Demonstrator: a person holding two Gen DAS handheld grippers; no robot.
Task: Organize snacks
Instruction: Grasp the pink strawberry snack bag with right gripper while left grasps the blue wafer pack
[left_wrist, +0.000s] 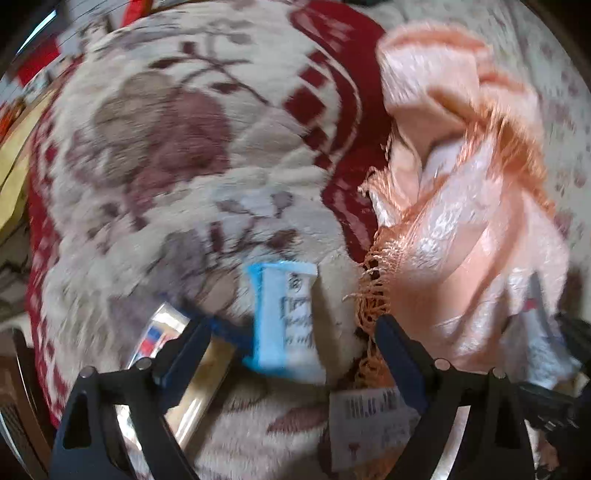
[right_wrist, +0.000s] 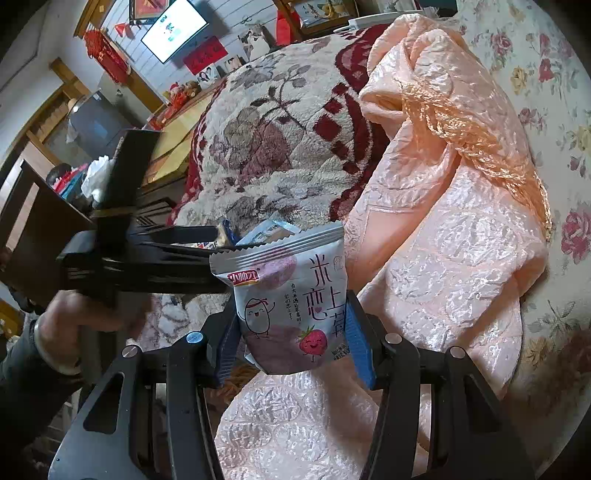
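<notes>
Our right gripper (right_wrist: 291, 332) pinches the strawberry snack pouch (right_wrist: 288, 302) between its pads — left gripper (left_wrist: 291, 332) gapes wide around a blue-edged packet (left_wrist: 284, 317), not touching.

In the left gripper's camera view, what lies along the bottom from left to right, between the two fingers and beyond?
Clear-wrapped snack → blue-and-white snack packet → orange fringe → peach satin cloth.
</notes>
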